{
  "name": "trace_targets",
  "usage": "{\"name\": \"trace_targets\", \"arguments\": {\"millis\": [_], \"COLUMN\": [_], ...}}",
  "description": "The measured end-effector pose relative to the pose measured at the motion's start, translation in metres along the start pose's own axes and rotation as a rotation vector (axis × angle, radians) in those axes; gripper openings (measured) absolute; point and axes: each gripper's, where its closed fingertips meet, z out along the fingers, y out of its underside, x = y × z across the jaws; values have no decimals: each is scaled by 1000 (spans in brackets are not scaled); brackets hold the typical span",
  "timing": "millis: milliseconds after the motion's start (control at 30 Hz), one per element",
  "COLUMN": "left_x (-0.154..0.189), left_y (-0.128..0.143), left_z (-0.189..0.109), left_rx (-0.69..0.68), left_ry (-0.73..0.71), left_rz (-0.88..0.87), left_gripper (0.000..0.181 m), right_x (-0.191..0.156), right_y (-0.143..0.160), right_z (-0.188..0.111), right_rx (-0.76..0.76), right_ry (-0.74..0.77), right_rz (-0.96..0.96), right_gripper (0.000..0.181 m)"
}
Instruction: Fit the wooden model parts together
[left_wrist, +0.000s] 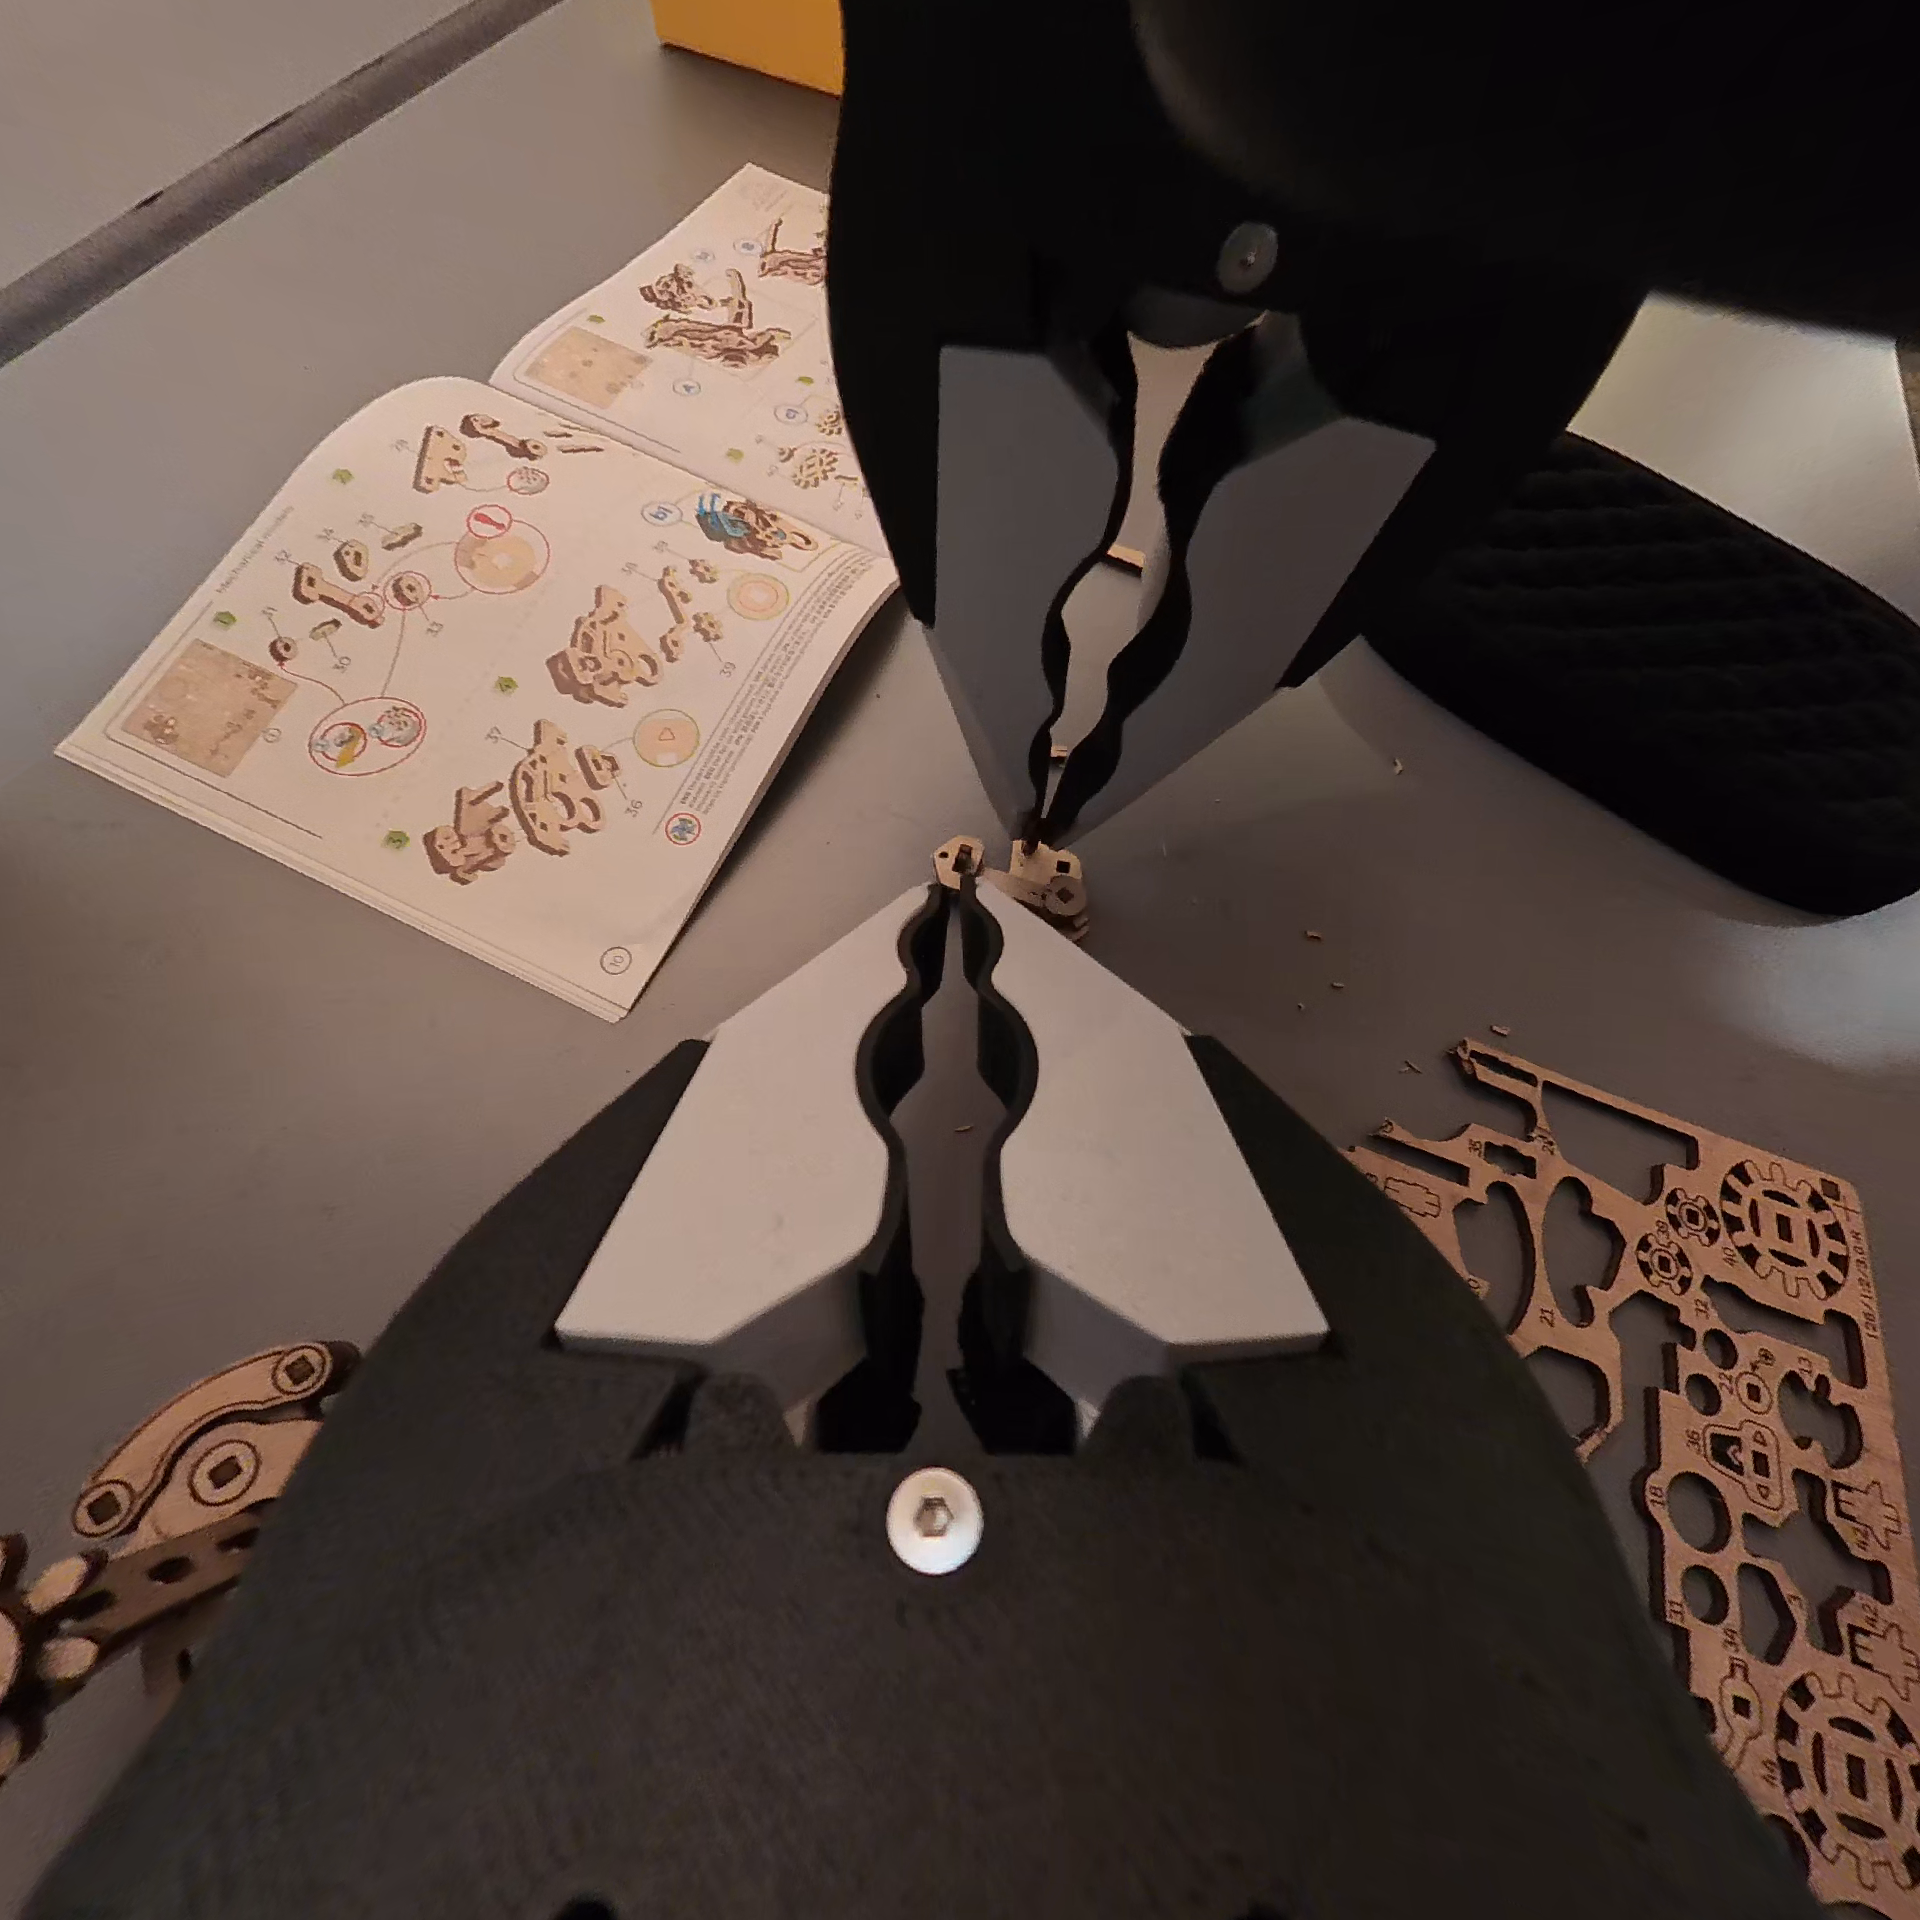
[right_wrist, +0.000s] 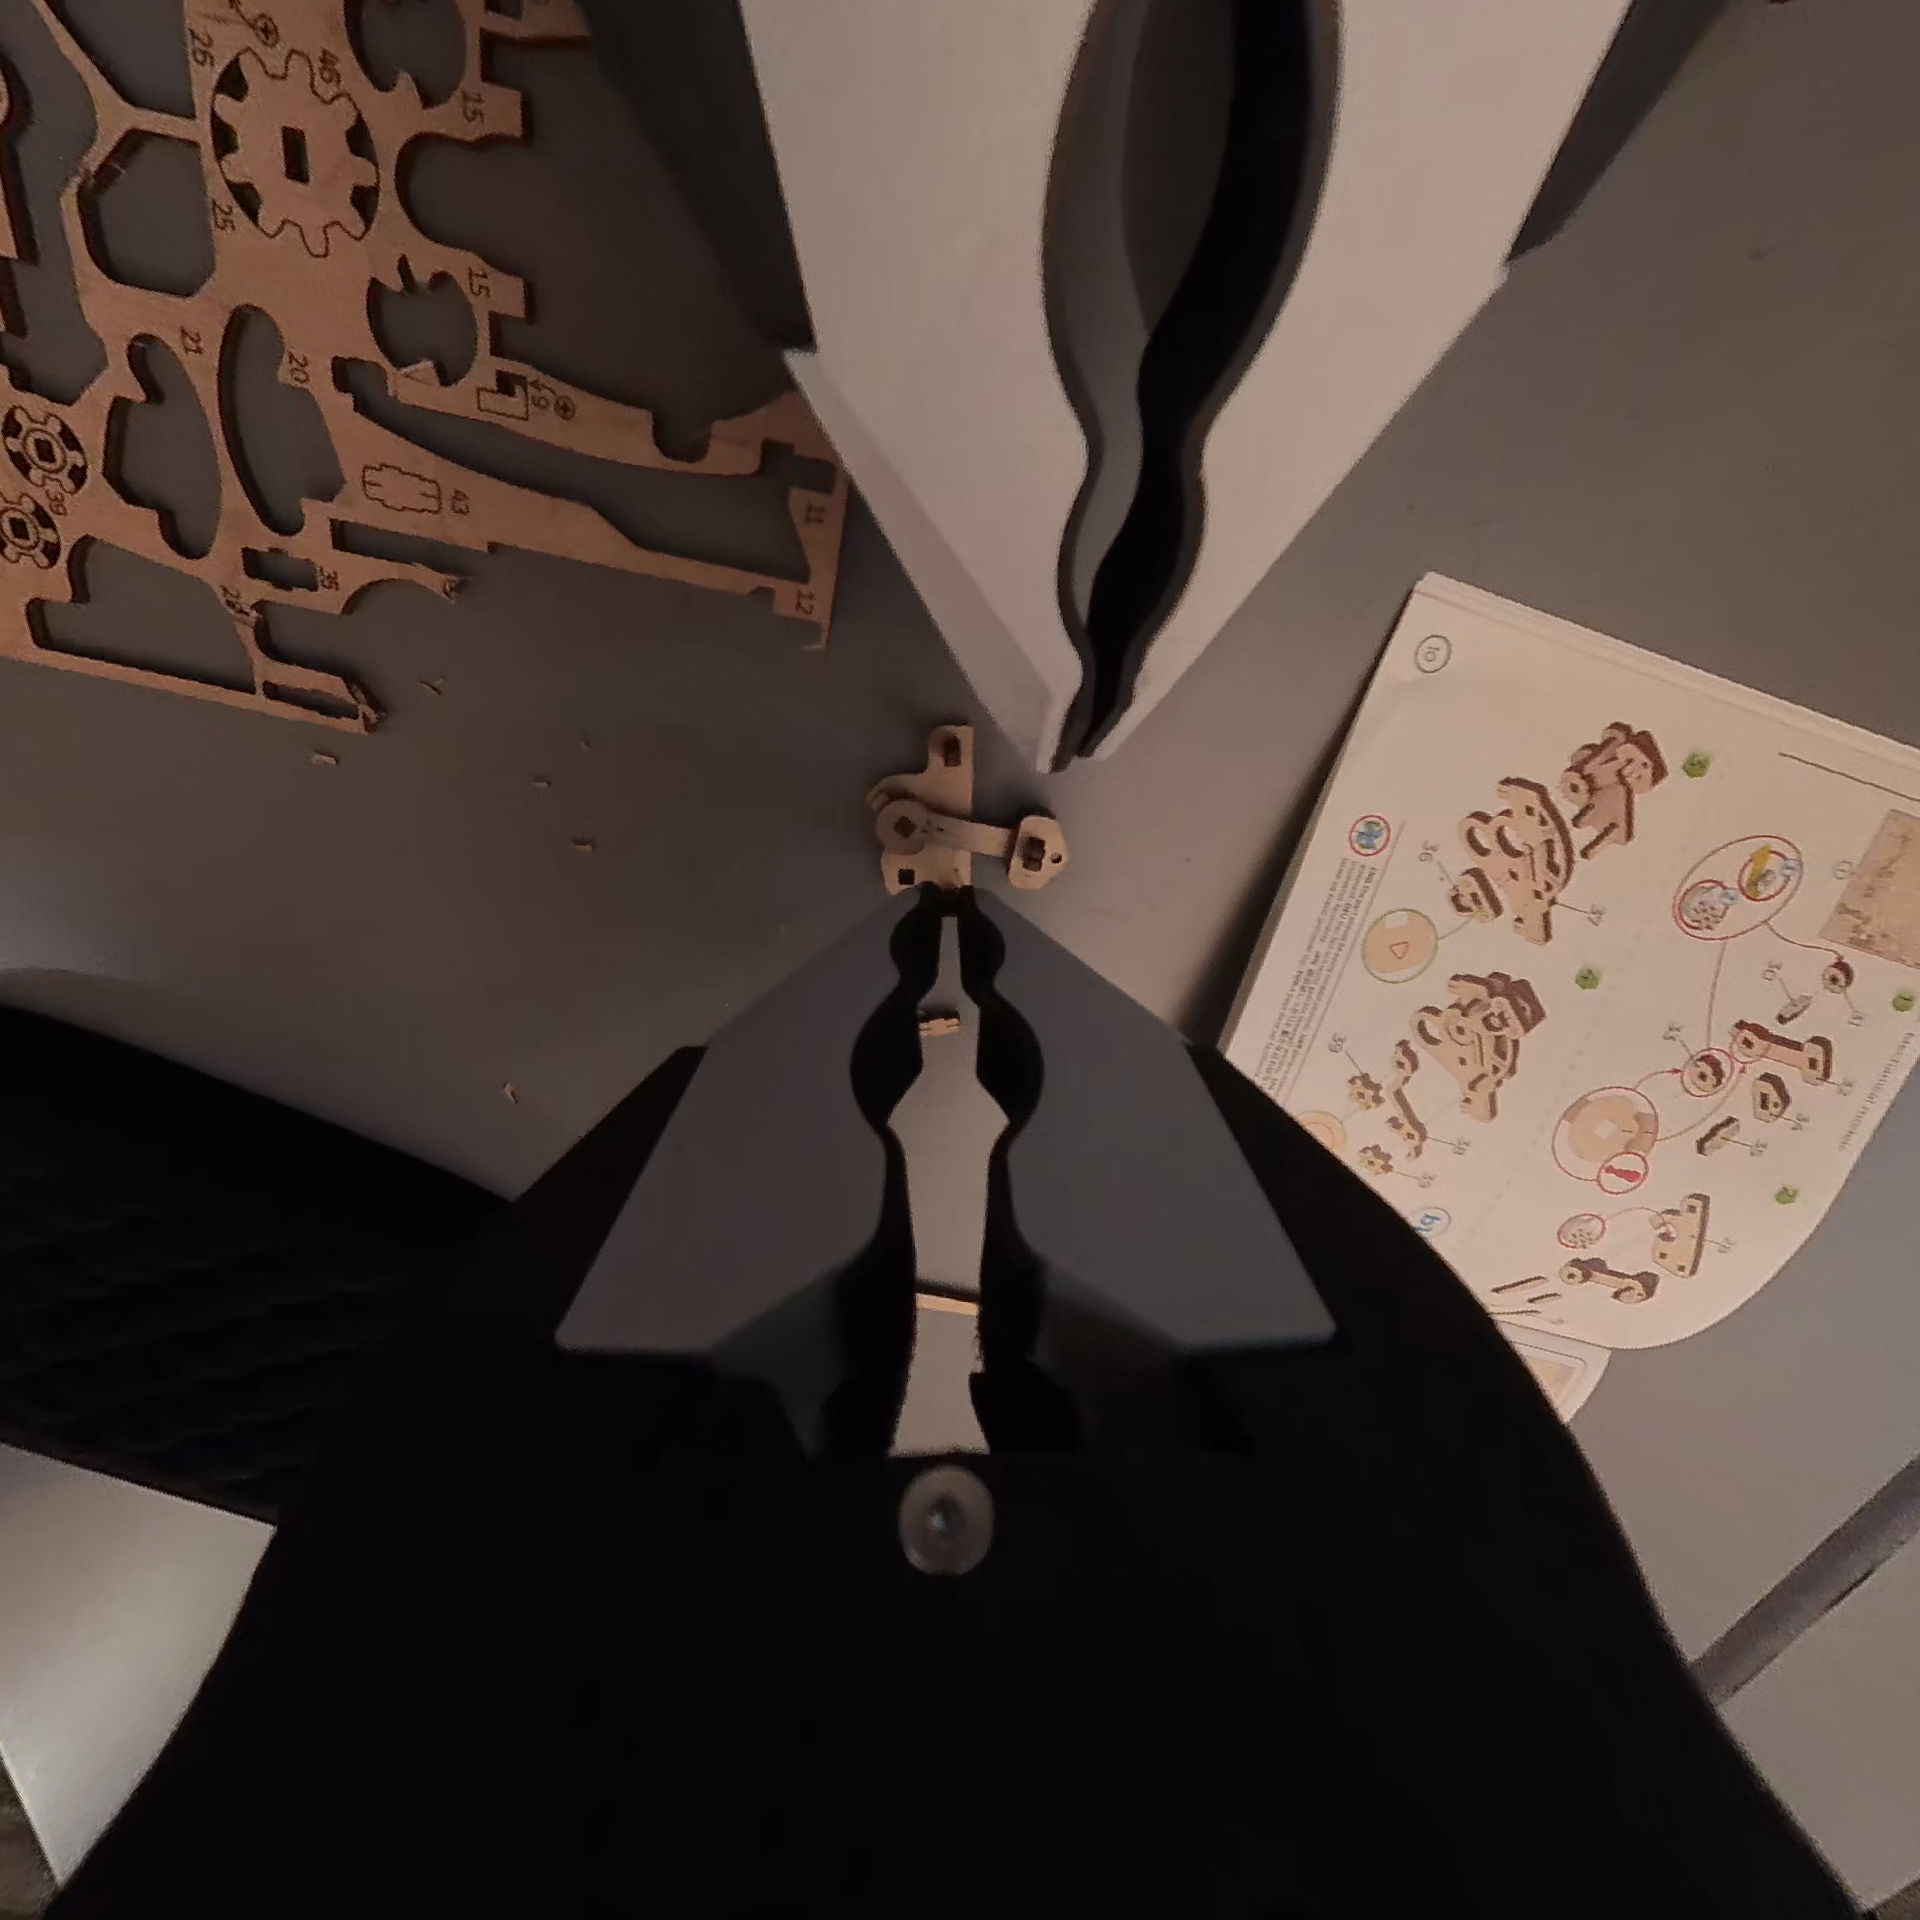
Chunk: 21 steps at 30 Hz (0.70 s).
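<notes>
A small wooden assembly, a plate with a thin arm that ends in a small knob piece, sits just over the grey table. My right gripper comes from the far side in the left wrist view and is shut on the plate's edge. My left gripper faces it, jaws closed. Its tips are right next to the knob piece. The right wrist view shows a small gap between them.
An open instruction booklet lies beside the work. A wooden parts sheet lies on the other side, with splinters around it. A part-built wooden model is near my left gripper. A black cushion and a loose peg lie nearby. The gap from one gripper's tips to the other's is roughly 4 centimetres.
</notes>
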Motion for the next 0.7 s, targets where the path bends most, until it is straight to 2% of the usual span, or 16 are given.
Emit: {"name": "trace_targets", "arguments": {"millis": [367,700], "left_x": [0,1], "left_y": [-1,0], "left_z": [-1,0], "left_rx": [5,2], "left_ry": [6,9], "left_rz": [-7,-8], "left_gripper": [0,0], "right_x": [-1,-1], "right_y": [1,1], "right_z": [0,0], "right_rx": [53,213], "right_ry": [7,3], "right_rz": [-25,40], "right_gripper": [1,1]}}
